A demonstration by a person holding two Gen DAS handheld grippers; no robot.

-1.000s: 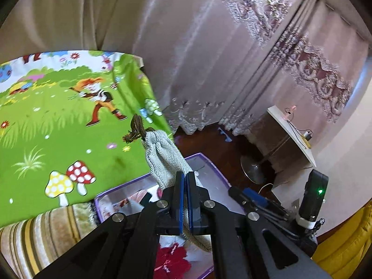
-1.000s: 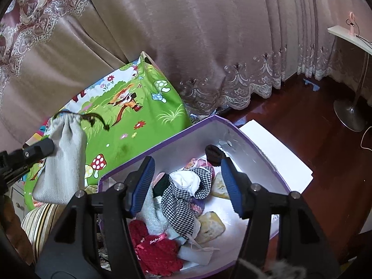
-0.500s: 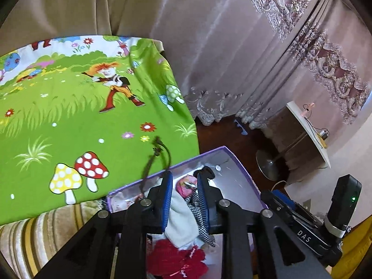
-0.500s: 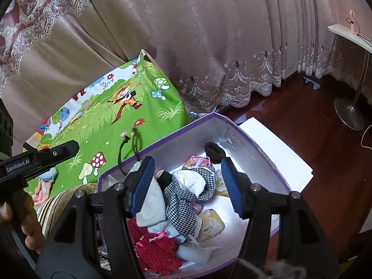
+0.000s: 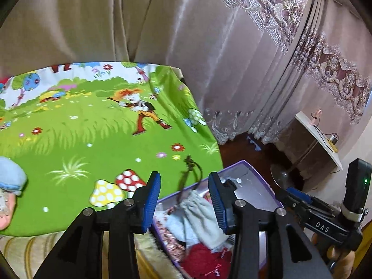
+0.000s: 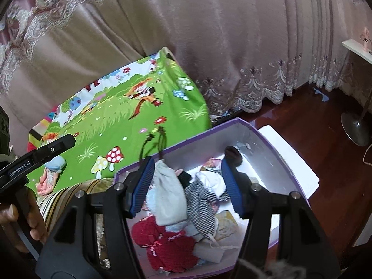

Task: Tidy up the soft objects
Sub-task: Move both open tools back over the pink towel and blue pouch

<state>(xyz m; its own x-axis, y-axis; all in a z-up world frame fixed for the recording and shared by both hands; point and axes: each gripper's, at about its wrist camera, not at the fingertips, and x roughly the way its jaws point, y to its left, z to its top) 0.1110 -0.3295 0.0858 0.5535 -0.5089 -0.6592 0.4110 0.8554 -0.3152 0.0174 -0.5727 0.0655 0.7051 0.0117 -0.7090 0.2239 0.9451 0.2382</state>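
A grey drawstring pouch [image 6: 167, 197] lies in the purple-rimmed box [image 6: 186, 142] on top of other soft things, its dark cords trailing over the near wall. My left gripper [image 5: 184, 200] hovers above the box's left end. Its jaws are opening and its pads touch nothing; the pouch [image 5: 200, 214] rests below them. My right gripper [image 6: 186, 187] stands open over the box, empty, with a checked cloth [image 6: 202, 202], a red knit piece [image 6: 167, 244] and a black sock [image 6: 232, 153] beneath it.
A green cartoon mat [image 5: 81, 139] covers the surface left of the box, with a small soft doll [image 6: 51, 169] on it. Curtains [image 6: 209, 34] hang behind. A white sheet [image 6: 290, 158] lies on the dark wooden floor, near a lamp base [image 6: 355, 127].
The left gripper let go of the grey pouch, which dropped into the box, and its jaws spread apart as it drew back over the mat. The right gripper stayed open and shifted slightly.
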